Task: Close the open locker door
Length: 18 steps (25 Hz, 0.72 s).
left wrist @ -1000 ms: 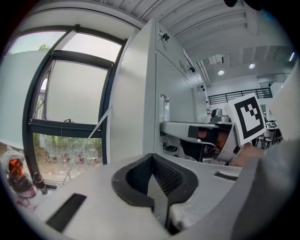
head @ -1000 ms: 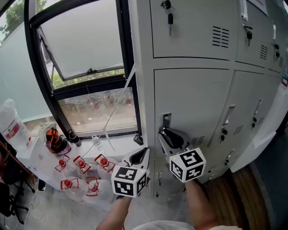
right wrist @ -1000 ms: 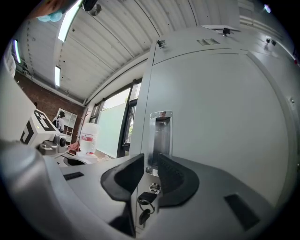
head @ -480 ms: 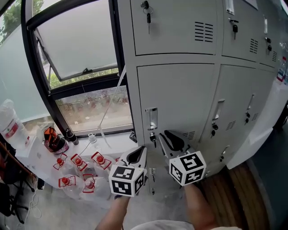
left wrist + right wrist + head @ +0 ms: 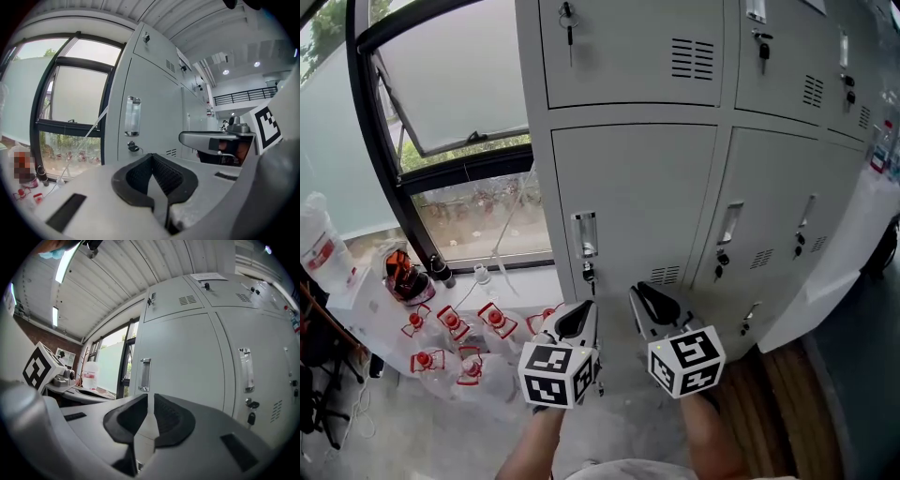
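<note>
Two hand-held grippers hang before the bank of lockers, lower than the sill of the black-framed window [image 5: 469,167] and to its right, and neither touches anything. The left gripper [image 5: 579,315] has its jaws brought together on nothing. The right gripper [image 5: 645,295] has just been closing its jaws, which now stand a narrow slit apart with nothing between them. The pale grey sheet-steel locker door [image 5: 637,202] is the first lower-row door right of the window, and it looks flush with its frame in all three views, so the closing seems done or very nearly so. It carries a recessed chrome handle [image 5: 584,234] on its window-side edge, with a small key [image 5: 589,276] in the lock on that same edge. Such a door is probably light and stiff, swinging freely on hinges that likely sit on the edge away from the window. Its painted face would be slick under the pads, so a flat push close to the window-side edge should serve better than a pinch. The handle's lip is the only place to grip, and the protruding key is best avoided. It is not fragile but may bounce off the latch. Far from the window, a white panel [image 5: 834,272] angles out from the lockers. Whether it is another open door I cannot tell.
</note>
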Available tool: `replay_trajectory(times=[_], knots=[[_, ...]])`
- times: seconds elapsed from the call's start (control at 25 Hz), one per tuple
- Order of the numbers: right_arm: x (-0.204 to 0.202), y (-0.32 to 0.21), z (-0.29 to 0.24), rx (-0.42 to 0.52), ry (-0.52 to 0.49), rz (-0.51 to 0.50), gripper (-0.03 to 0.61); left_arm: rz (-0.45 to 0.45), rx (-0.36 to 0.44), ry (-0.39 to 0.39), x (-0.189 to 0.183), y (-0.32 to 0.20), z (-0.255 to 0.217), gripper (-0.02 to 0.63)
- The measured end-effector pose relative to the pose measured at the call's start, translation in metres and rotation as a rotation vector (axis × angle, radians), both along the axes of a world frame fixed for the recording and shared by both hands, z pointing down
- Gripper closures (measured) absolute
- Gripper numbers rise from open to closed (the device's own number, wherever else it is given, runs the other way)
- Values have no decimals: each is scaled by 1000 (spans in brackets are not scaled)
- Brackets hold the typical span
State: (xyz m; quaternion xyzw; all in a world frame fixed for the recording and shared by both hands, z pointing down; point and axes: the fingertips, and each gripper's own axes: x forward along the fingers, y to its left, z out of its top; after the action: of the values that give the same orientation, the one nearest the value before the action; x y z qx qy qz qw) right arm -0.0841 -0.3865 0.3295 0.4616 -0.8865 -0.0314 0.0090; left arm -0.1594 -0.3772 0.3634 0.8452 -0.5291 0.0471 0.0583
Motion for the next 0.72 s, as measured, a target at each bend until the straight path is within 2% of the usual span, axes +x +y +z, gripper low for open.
replay_trajectory(times=[0.48, 0.72], knots=[[48, 30, 10, -32, 2, -31, 551, -42, 5, -9, 47, 22, -3, 606], [74, 43, 14, -66, -36, -41, 572, -60, 5, -15, 65, 33, -2, 606]])
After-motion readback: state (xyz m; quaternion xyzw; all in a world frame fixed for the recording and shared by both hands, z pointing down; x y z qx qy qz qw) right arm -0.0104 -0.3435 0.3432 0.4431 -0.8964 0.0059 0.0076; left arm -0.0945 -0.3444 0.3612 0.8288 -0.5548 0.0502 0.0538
